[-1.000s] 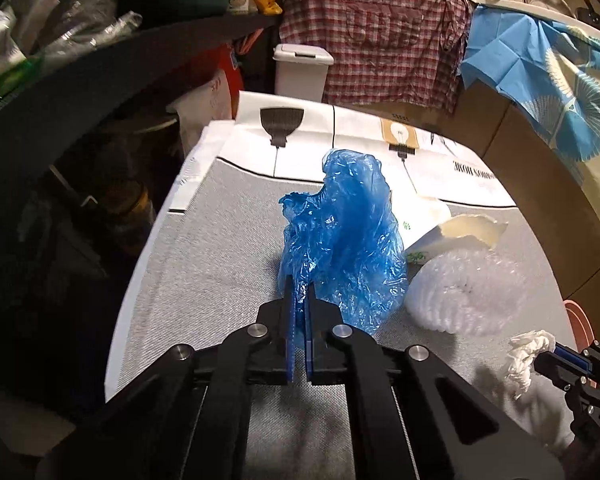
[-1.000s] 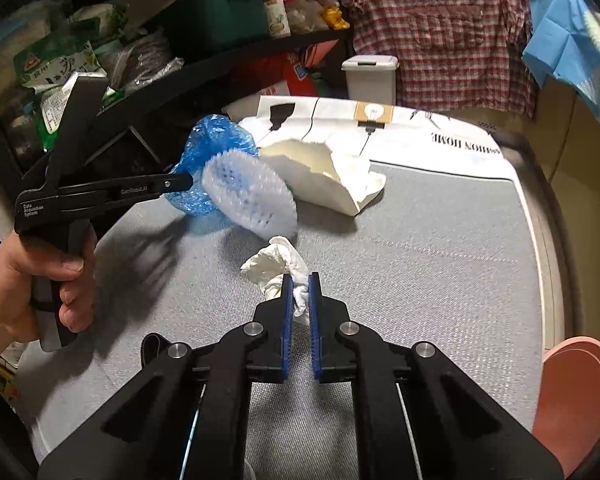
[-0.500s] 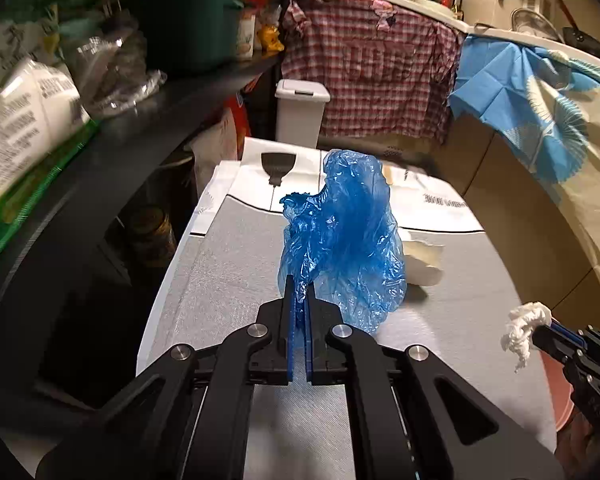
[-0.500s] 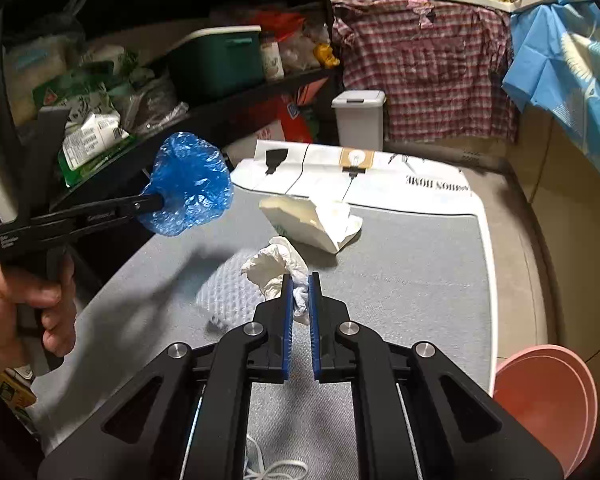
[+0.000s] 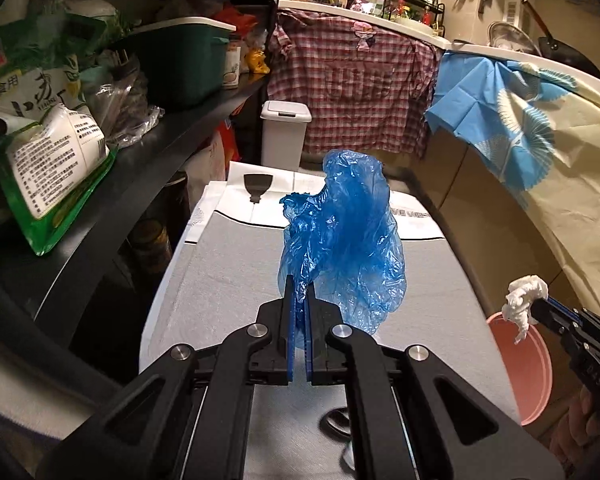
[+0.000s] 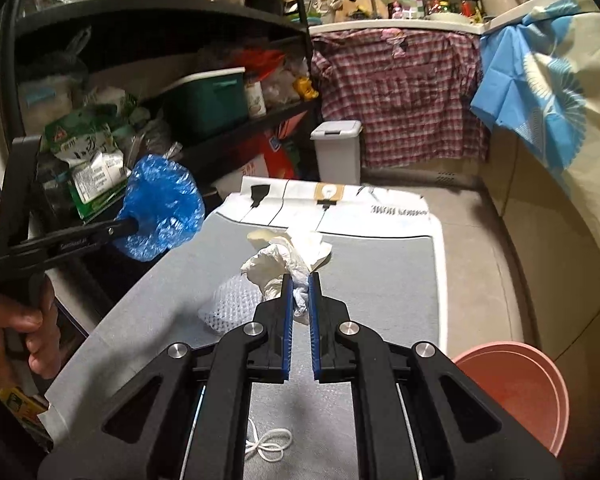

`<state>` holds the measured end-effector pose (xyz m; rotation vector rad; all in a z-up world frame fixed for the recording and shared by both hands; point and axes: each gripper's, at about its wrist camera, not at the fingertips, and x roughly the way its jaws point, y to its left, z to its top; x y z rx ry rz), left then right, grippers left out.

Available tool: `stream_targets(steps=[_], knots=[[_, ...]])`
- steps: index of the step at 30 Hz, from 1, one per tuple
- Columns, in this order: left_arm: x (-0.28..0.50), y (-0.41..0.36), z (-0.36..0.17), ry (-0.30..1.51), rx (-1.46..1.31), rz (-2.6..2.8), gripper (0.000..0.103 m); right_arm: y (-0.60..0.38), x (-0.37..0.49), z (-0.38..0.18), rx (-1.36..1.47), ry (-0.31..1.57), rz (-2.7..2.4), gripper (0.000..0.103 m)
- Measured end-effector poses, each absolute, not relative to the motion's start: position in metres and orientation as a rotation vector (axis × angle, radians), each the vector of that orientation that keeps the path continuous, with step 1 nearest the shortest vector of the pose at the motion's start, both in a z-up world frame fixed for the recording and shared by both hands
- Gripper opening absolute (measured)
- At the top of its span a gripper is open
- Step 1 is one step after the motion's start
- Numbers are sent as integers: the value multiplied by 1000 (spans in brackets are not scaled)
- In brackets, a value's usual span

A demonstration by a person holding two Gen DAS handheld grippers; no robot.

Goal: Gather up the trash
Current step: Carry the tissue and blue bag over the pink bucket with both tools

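Observation:
My left gripper (image 5: 298, 286) is shut on a crumpled blue plastic bag (image 5: 348, 236), held up above the grey table (image 5: 228, 280). The same blue bag (image 6: 162, 206) shows in the right wrist view, at the tip of the left gripper (image 6: 134, 226). My right gripper (image 6: 299, 280) is shut on a crumpled white tissue (image 6: 276, 266), also lifted off the table. From the left wrist view the tissue (image 5: 524, 296) hangs over the pink bin (image 5: 528, 364). A bubble-wrap piece (image 6: 230, 304) and a cream paper wrapper (image 6: 312, 246) lie on the table below.
A pink bin (image 6: 520, 392) stands at the table's right side. A black shelf (image 5: 148, 140) crowded with bags and a green box (image 6: 212, 100) lines the left. A white pedal bin (image 6: 338, 152) stands beyond the table. A white string loop (image 6: 270, 444) lies near the front edge.
Both grippers have risen from the table with their loads, the blue bag and the tissue. The bubble wrap and paper wrapper stay on the table, now farther below.

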<state>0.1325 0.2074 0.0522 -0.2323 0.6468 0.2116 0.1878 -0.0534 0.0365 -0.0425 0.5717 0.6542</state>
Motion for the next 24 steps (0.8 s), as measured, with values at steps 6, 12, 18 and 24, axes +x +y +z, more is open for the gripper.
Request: stream_targets(steps=[6, 12, 18, 24], knots=[[113, 188, 58, 640, -247, 187, 3, -68, 179, 54, -34, 553, 618, 8], [98, 168, 67, 624, -224, 161, 3, -89, 168, 72, -22, 529, 581, 8], [92, 150, 68, 623, -215, 117, 3, -117, 157, 89, -26, 507, 550, 8], [96, 128, 68, 627, -190, 74, 3, -154, 151, 97, -33, 466, 494, 8]])
